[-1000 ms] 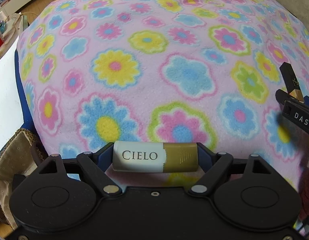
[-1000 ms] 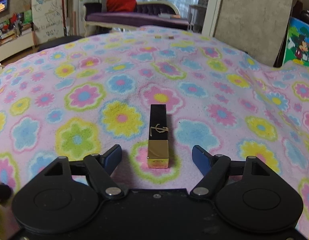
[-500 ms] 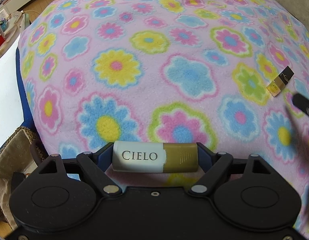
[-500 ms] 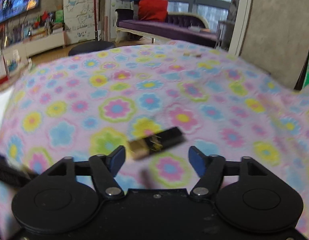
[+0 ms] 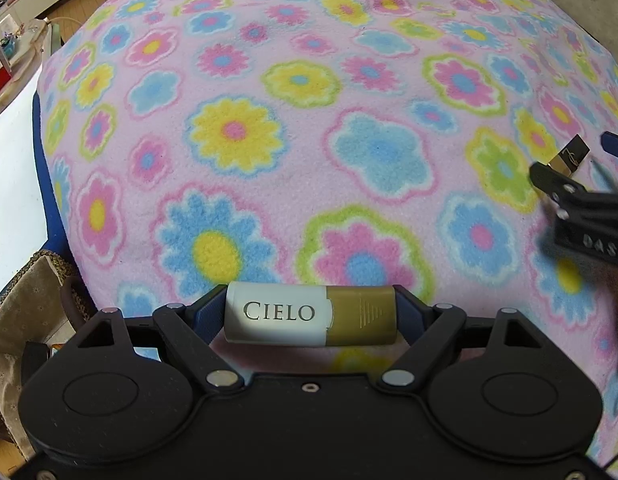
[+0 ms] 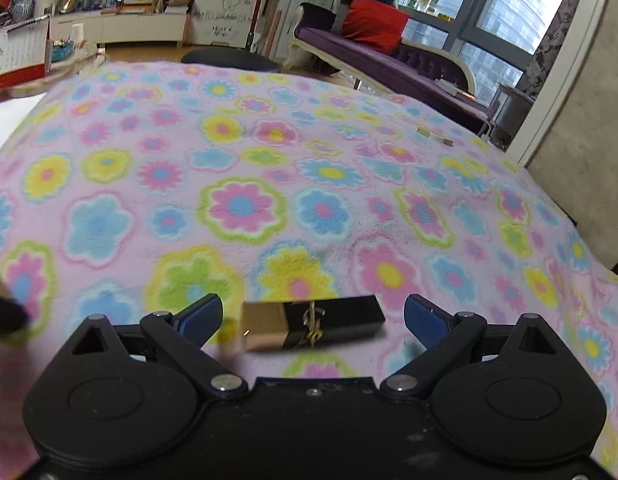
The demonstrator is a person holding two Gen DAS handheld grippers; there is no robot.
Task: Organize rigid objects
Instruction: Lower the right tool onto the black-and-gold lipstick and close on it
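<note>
The left gripper (image 5: 311,314) has its jaws clamped end to end on a smooth white-and-gold cylinder (image 5: 311,315) lettered CIELO, lying crosswise between the blue pads. The right gripper (image 6: 313,316) has just been opening its jaws, which stand wide apart; a glossy black-and-gold lipstick case (image 6: 313,322), square in section, lies crosswise between them, clear of both pads. Blur hides whether it rests on the fleecy flowered blanket (image 6: 249,208). In the left view this case is mostly hidden behind the right gripper, and only its end shows.
</note>
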